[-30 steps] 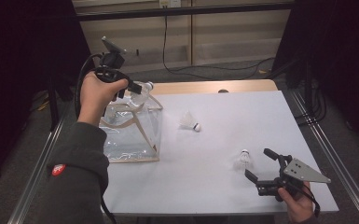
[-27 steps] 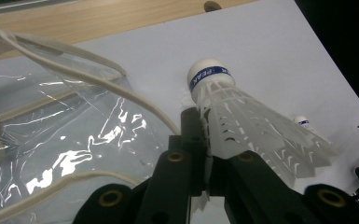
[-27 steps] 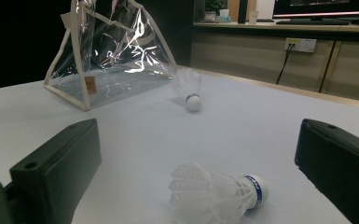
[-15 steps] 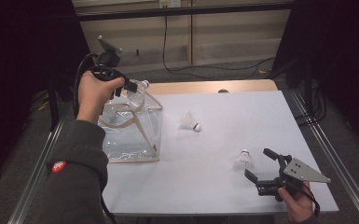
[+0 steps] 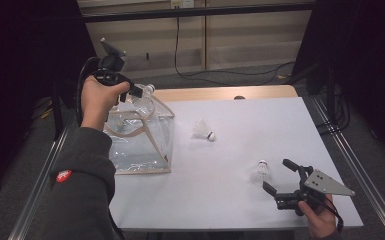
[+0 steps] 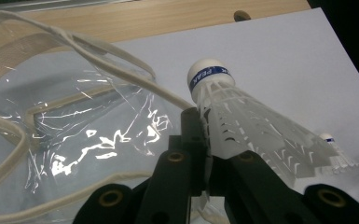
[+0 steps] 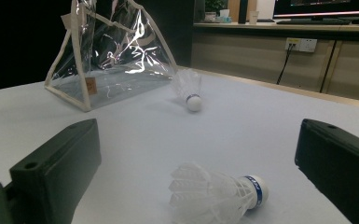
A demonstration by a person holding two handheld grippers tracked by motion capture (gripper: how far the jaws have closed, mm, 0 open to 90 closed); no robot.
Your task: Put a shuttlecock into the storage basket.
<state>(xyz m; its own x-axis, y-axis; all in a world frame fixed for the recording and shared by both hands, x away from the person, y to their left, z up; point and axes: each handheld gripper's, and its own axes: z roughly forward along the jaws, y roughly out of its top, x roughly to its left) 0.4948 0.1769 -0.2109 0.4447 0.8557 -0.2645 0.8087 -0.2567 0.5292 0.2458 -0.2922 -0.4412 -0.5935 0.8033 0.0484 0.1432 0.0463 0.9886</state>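
A white shuttlecock (image 5: 148,90) (image 6: 242,121) with a blue band on its cork is pinched by its skirt in my left gripper (image 5: 139,92) (image 6: 204,140), which is shut on it. It hangs over the top rim of a clear plastic bag (image 5: 140,135) (image 6: 74,135) with beige trim that stands open at the table's left. A second shuttlecock (image 5: 204,130) (image 7: 189,89) lies mid-table. A third shuttlecock (image 5: 261,170) (image 7: 217,196) lies on its side just ahead of my right gripper (image 5: 276,174) (image 7: 198,135), which rests open near the front right corner.
The white table (image 5: 260,120) has a wooden strip along its far edge. Metal rails run down both sides. Cables lie on the floor beyond the table. The bag's loose handles (image 6: 98,51) arch under the left gripper.
My left hand has drifted slightly up and to the left with the shuttlecock still gripped. The right gripper has stayed where it was.
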